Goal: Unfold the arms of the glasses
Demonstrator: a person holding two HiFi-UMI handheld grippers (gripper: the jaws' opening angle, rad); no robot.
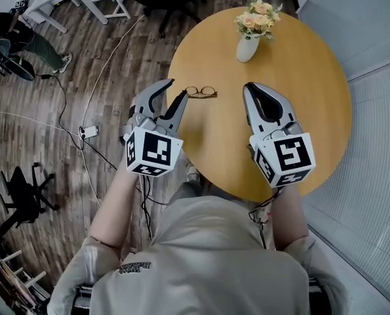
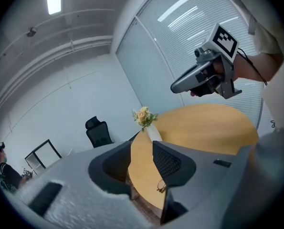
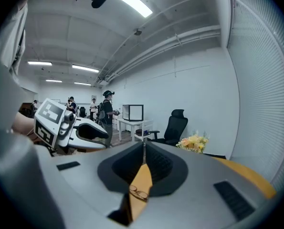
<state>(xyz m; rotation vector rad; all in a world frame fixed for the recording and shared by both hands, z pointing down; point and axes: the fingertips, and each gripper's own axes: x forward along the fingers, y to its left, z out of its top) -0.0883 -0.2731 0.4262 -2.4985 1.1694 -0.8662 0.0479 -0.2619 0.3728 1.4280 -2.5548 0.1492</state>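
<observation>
Wood-plank floor far left, not in play. Left gripper hangs at the table's left edge, jaws wide apart, nothing between the pads. Glasses lie just beside its tips, on their right, flat on the round tan table and close to that left edge. They're too small to be sure, but the arms look folded in behind the lenses, so I read the task as not started. Right gripper is further right over the tabletop, jaws pressed together and empty. It's near the glasses but not touching them. White vase with flowers stands beyond it toward the far edge, well apart from both grippers.

Risks from here:
- Glasses are light, on a smooth top, near the edge. A sideways nudge from the left tips on approach would likely slide them, possibly off onto the floor.
- Right jaws are closed, so it can only push, not pinch. Going in like that to steady the frame may skate it away or press on a lens.
- The arms are thin. Pads could miss and clamp a lens, or catch both arms at once, and prying then loads the hinge.
- Two grippers closing on one small thing could clash tips.
- Vase is low risk unless the right one overshoots.
</observation>
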